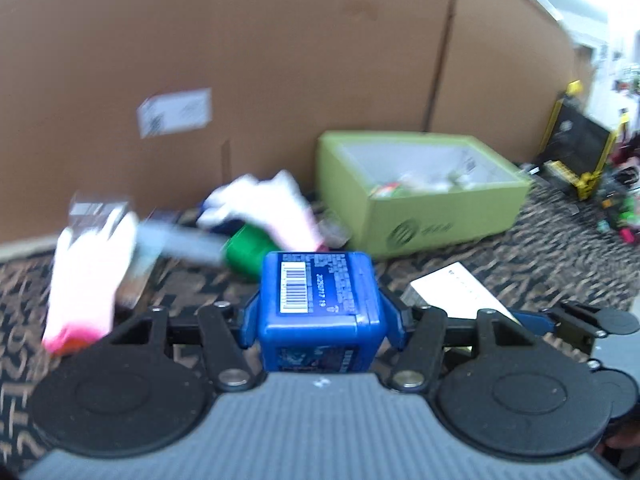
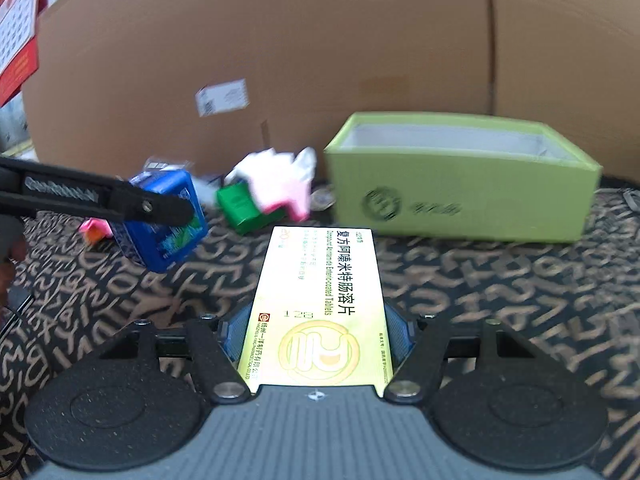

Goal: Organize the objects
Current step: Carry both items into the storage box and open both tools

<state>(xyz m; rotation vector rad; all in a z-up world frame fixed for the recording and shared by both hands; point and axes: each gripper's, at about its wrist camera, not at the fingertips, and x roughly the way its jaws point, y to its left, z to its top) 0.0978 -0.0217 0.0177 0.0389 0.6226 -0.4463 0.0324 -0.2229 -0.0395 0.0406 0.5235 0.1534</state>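
Both fingers clamped: left (image 1: 322, 316) w/ barcoded blue tub (image 1: 320, 300), right (image 2: 316, 336) w/ "Enteric-coated Tablets" box (image 2: 316, 304).

Informal storage or workroom corner, a large brown cardboard sheet (image 2: 280, 60) standing as a backdrop, a letter-patterned cloth (image 2: 500, 280) covering the surface, a red wall calendar (image 2: 18, 28) hanging at left, black-and-yellow equipment cases (image 1: 576, 140) and blurred clutter sitting beyond.

My left gripper (image 1: 320, 320) holds a blue tub (image 1: 320, 300); my right (image 2: 316, 340), a yellow-white carton (image 2: 316, 304). Lime-green box (image 2: 460, 196), brown-lettered black cloth (image 2: 500, 280).
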